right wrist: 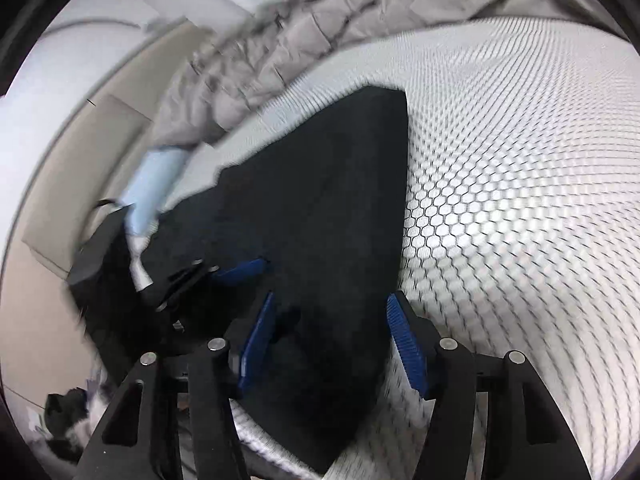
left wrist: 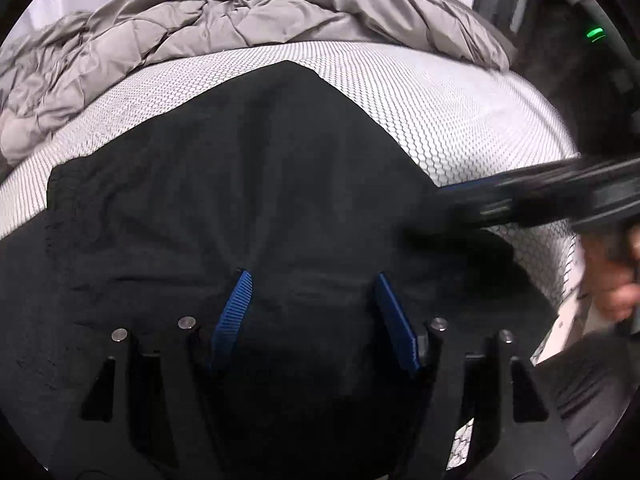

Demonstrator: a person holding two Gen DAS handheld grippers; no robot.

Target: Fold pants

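We see the black pants (left wrist: 248,184) already folded into a compact panel on the bed (left wrist: 460,112), directly ahead of both the left gripper (left wrist: 310,300) and right gripper (right wrist: 330,320) (jaws spread, holding nothing); perhaps 1 fold remains.

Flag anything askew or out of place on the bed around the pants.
The black pants lie folded and fairly flat on the honeycomb-patterned mattress. The one untidy thing is the grey quilt, bunched and rumpled along the far edge. Nothing looks spilled or damaged.
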